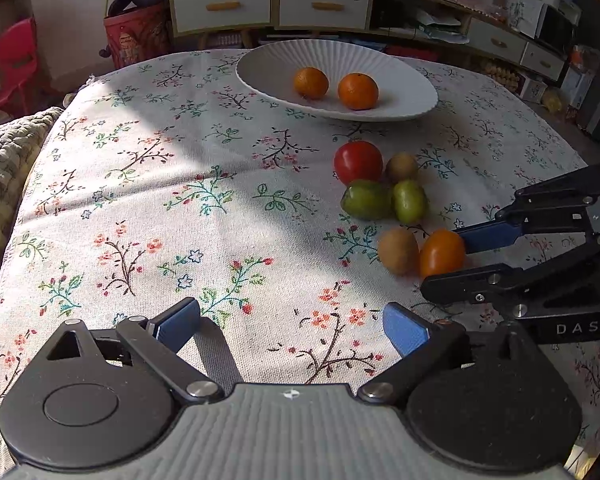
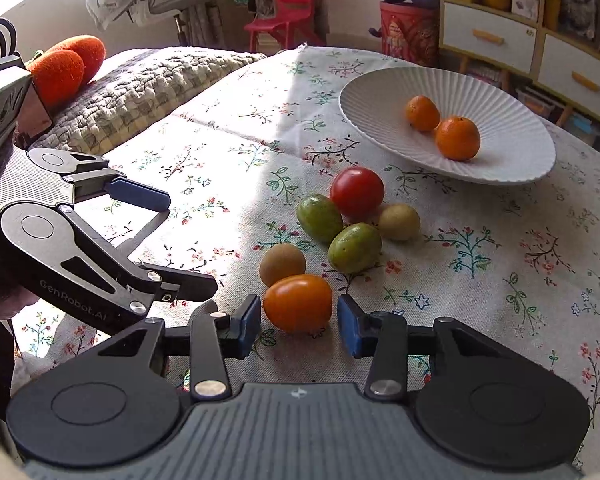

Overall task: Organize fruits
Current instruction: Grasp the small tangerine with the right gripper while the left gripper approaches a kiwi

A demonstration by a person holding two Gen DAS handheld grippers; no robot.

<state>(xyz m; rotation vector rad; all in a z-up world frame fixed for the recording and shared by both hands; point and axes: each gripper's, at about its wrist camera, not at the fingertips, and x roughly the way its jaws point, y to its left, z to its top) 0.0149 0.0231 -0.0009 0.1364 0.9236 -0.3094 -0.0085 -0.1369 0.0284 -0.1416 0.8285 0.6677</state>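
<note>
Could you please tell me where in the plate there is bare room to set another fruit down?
The white plate is bare across its left half, between its left rim and the two oranges. On the tablecloth, the loose fruit cluster below the plate is crowded.

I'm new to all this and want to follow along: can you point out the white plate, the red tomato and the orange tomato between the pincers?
White plate [image 2: 512, 160], right wrist view, bare ribbed inside.
Red tomato [image 2: 357, 191], right wrist view, its middle.
Orange tomato [image 2: 298, 302], right wrist view, its middle.
</note>
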